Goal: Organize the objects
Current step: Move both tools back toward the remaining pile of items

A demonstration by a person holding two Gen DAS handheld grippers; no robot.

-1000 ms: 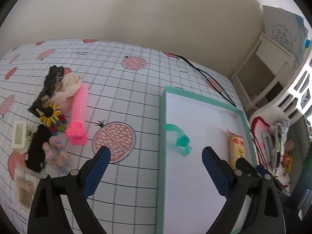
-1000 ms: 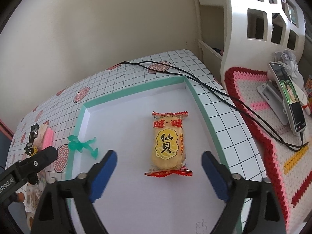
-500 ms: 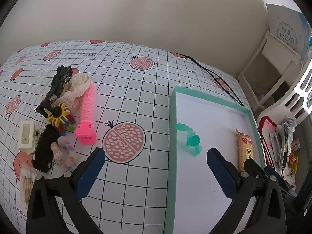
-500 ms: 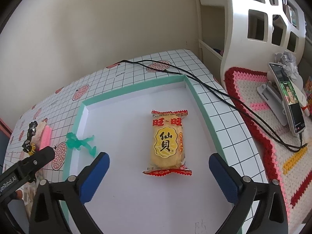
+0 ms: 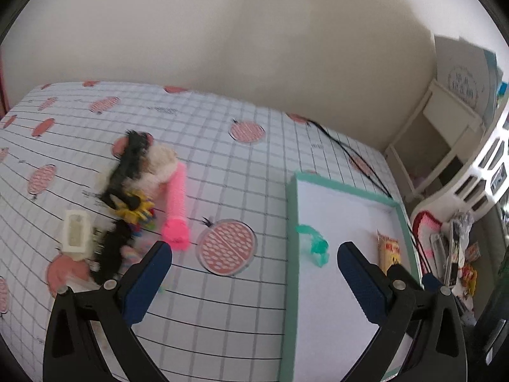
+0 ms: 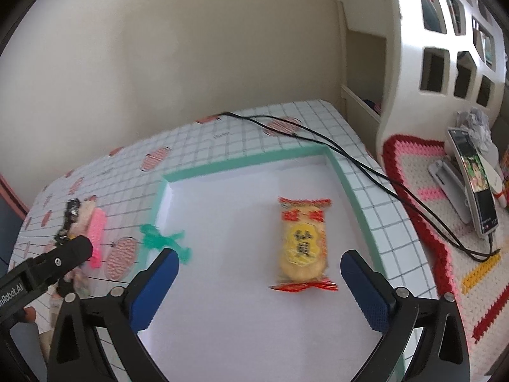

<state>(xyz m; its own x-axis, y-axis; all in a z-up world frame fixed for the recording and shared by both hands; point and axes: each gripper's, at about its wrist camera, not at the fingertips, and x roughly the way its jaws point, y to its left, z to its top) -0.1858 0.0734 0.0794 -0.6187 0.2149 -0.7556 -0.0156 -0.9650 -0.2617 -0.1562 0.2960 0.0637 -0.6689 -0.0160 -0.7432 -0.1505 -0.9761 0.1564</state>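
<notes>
Both grippers hang empty over the table (image 5: 241,172), and the change in the last second is mainly one of viewpoint. The left gripper (image 5: 251,273) has pulled back and swung left: the pile of small things that sat at the left edge of its view now lies nearer the middle, just ahead of its left finger. Its jaws are wide open and hold nothing. The right gripper (image 6: 257,283) has also drawn back a little, and its jaws have spread wider than they were a second ago — also with nothing between them.

Nothing on the table has moved. The tray (image 6: 245,160) with its teal rim already holds two things: the green clip (image 5: 313,242) lying just inside its left wall, and the snack packet (image 6: 302,242) flat on the white floor near the right wall. Left to sort is the heap on the gridded cloth: the pink roller (image 5: 176,205), a black hair clip (image 5: 127,159) lying over something cream and fluffy, a yellow flower-like piece (image 5: 135,205), a white rectangular clip (image 5: 74,230) and a dark fuzzy item (image 5: 109,254) beside it. They touch and overlap, and motion blur hides finer detail.

As I read it, two placements are done and the left gripper is turning toward the heap for the next pick. The pink roller looks the easiest — it lies at the heap's right edge, mostly free of the rest.
</notes>
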